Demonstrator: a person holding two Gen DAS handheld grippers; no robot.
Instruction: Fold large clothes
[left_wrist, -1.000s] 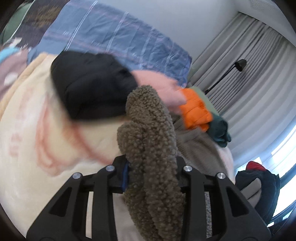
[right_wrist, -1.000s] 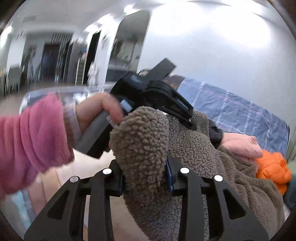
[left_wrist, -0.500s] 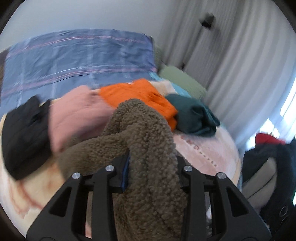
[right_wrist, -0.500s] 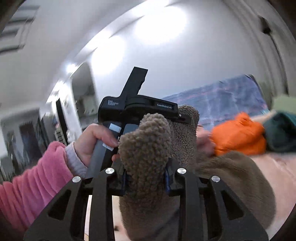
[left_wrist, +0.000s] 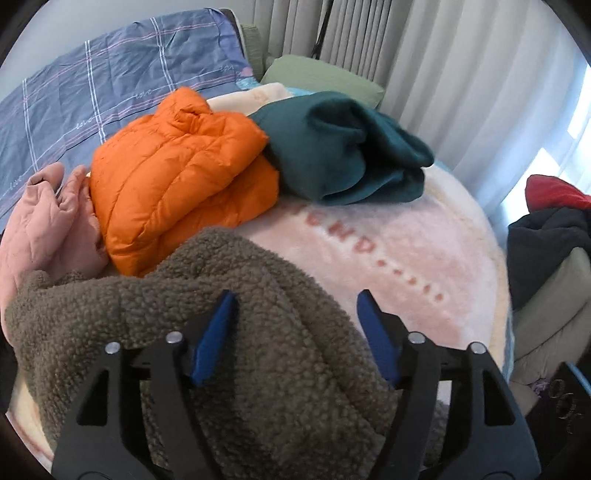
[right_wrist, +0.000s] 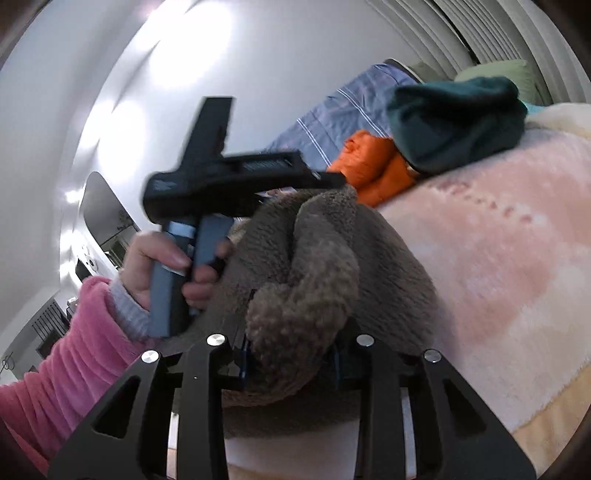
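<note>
A brown fleece jacket (left_wrist: 258, 332) lies bunched on the pink blanket (left_wrist: 424, 258) of the bed. My left gripper (left_wrist: 295, 306) is open just above it, blue pads apart, fleece between and below them. My right gripper (right_wrist: 291, 354) is shut on a thick fold of the same brown fleece jacket (right_wrist: 314, 266). In the right wrist view the left gripper's body (right_wrist: 221, 184) shows, held by a hand in a pink sleeve (right_wrist: 74, 362).
Folded clothes sit at the far side of the bed: an orange puffer jacket (left_wrist: 177, 173), a dark green garment (left_wrist: 343, 147), a pink garment (left_wrist: 48, 229). A blue checked sheet (left_wrist: 110, 81) lies behind. Curtains (left_wrist: 443, 55) and a chair with clothes (left_wrist: 546, 236) stand right.
My left gripper has opened and let go of the fleece, which dropped onto the bed. Both grippers swung right and lowered toward the blanket. The right stays shut on the fleece.
</note>
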